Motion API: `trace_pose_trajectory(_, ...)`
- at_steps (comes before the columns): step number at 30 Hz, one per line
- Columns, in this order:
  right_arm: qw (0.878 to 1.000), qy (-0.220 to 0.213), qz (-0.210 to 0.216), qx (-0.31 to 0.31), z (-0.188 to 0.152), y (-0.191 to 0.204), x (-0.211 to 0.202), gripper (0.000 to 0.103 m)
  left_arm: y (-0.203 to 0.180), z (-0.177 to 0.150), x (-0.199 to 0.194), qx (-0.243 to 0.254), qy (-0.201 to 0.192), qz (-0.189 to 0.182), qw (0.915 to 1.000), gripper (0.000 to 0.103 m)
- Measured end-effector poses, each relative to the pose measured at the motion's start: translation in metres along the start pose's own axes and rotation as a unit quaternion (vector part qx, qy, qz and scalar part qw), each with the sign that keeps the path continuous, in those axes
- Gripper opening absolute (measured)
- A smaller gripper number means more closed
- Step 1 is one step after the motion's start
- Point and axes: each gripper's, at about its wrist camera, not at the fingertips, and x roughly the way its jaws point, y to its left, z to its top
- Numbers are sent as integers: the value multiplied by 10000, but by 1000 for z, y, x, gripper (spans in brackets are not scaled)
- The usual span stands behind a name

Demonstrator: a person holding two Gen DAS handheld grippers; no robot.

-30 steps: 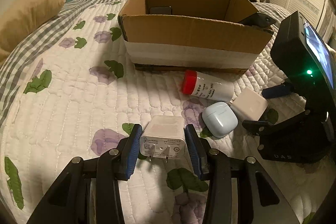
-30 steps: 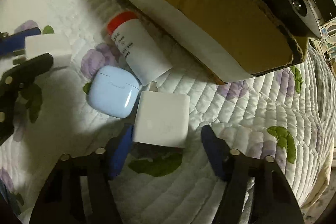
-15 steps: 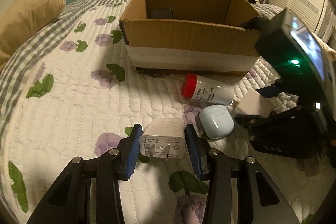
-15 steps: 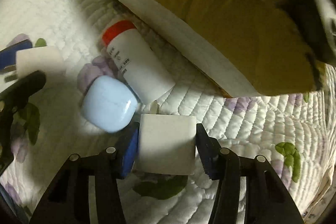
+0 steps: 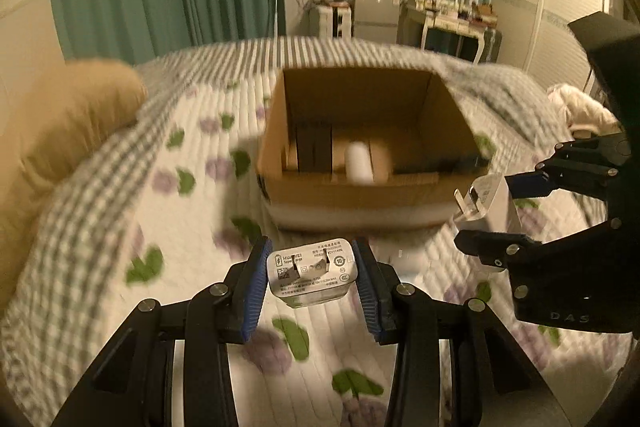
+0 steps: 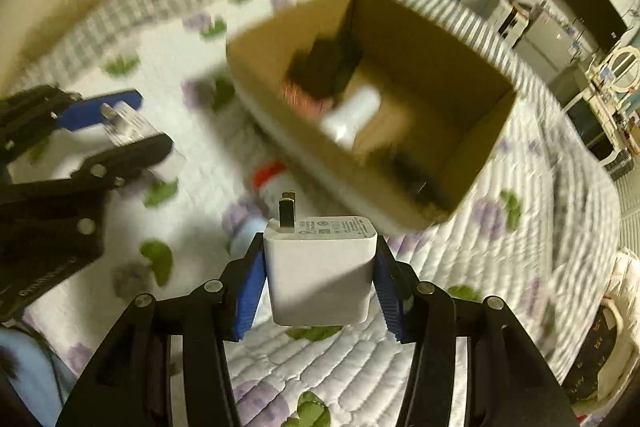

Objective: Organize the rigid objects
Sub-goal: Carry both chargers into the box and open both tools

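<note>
Above the quilted bed, each tool pinched a charger.
At lower centre, the left tool clamped a white Huawei plug adapter; the right tool squeezed a white square charger block. The open brown cardboard box sat mid-frame beyond them.

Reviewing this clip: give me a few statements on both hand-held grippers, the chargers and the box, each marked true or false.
1. The left hand-held gripper is shut on a white charger. True.
2. The right hand-held gripper is open and holds nothing. False: it clamps a second white charger.
3. The cardboard box is closed. False: its top is open, with items inside.
4. Both chargers are held above the quilt. True.
5. A red-capped bottle lies on the quilt beside the box. True.
</note>
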Motion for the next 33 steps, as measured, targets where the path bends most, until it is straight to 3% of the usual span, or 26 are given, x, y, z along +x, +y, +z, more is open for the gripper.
trace_pose_trajectory(10, 9901, -1277, -347, 473, 55, -33, -93, 50, -9, 85, -28, 296, -911, 47, 9954, 42)
trace_pose_trajectory(15, 9826, -1554, -590, 834, 79, -61, -110, 50, -12, 127, -17, 351, -1259, -132, 9913, 42)
trace_pose_trajectory(22, 9797, -1399, -752, 1224, 105, -94, -83, 50, -16, 161, 37, 386, -1188, -386, 9914, 42)
trace_pose_trajectory(25, 9797, -1192, -809, 1395, 108, -106, -57, 50, -12, 161, 69, 221, -883, -655, 9937, 42)
trace_pose_trajectory(33, 9810, -740, -746, 1632, 104, -122, 3, 50, -16, 145, 120, 352, -521, -448, 9970, 42)
